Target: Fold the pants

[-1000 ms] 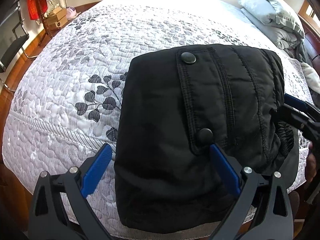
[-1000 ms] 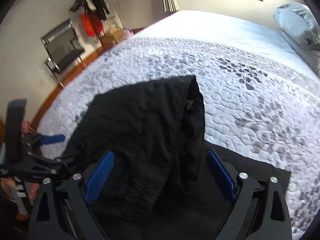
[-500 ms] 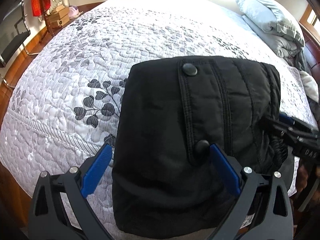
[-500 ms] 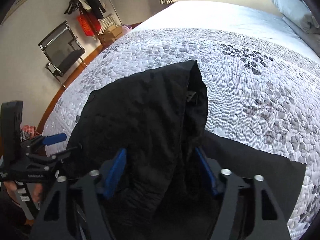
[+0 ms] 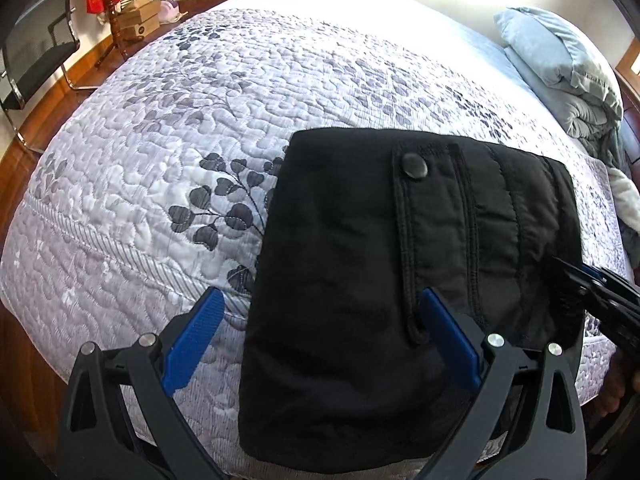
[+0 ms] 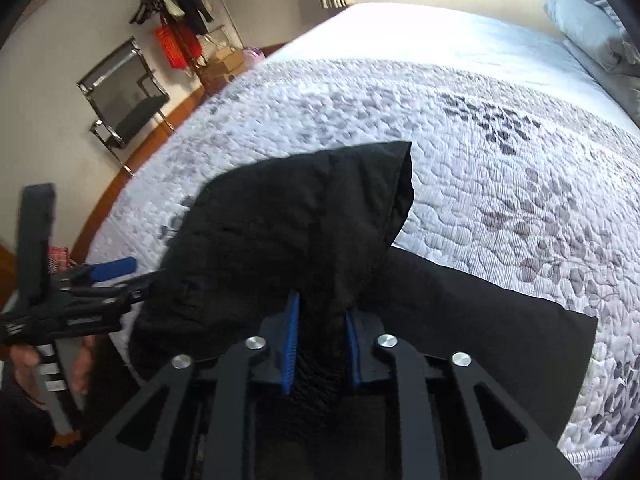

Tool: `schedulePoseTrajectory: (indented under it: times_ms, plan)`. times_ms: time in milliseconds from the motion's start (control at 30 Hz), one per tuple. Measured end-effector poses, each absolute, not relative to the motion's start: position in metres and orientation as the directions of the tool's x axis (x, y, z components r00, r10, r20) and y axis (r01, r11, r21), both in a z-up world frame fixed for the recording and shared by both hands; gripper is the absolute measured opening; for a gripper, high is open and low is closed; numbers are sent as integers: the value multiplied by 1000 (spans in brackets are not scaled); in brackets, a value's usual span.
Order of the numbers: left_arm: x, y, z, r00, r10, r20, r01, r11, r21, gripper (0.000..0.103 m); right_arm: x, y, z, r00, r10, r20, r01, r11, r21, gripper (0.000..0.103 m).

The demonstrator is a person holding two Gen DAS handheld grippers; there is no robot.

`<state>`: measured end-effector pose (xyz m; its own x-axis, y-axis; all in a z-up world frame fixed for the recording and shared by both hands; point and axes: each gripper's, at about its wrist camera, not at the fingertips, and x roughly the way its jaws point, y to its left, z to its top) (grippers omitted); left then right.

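Fingers (image 6: 294, 336) of the right gripper (image 6: 320, 340) are closing on a black pants (image 5: 400, 280) fold. Left gripper (image 5: 320, 336) gapes wide, holding nothing; a pillow (image 5: 560, 64) lies at 2 o'clock on the quilt (image 5: 200, 120).

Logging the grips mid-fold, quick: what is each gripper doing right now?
Left gripper: open, holding nothing, over the black pants.
Right gripper: jaws closing on the pants' edge.

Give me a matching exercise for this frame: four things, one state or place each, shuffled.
Things:
1. left gripper
2. right gripper
3. black pants
4. pillow

States or places:
A. folded on the quilt
B. at the far end of the bed
C. jaws wide apart, gripping nothing
D. jaws closing on black fabric

Pairs: 1-C, 2-D, 3-A, 4-B
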<state>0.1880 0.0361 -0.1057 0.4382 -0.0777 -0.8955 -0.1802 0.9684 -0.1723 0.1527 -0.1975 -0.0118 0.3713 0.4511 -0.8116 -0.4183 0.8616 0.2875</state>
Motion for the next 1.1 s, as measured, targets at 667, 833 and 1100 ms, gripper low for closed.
schedulePoseTrajectory:
  times_ms: [667, 833, 1100]
  plan:
    - [177, -22, -74, 486, -136, -863, -23, 986, -168, 98, 98, -275, 59, 484, 500, -718, -326, 865, 382, 13]
    - [175, -35, -72, 482, -146, -864, 3, 986, -165, 98, 95, -303, 58, 509, 456, -730, -266, 890, 371, 13]
    - [175, -52, -78, 464, -136, -875, 35, 990, -135, 98, 90, -330, 38, 511, 398, -762, -197, 917, 347, 13]
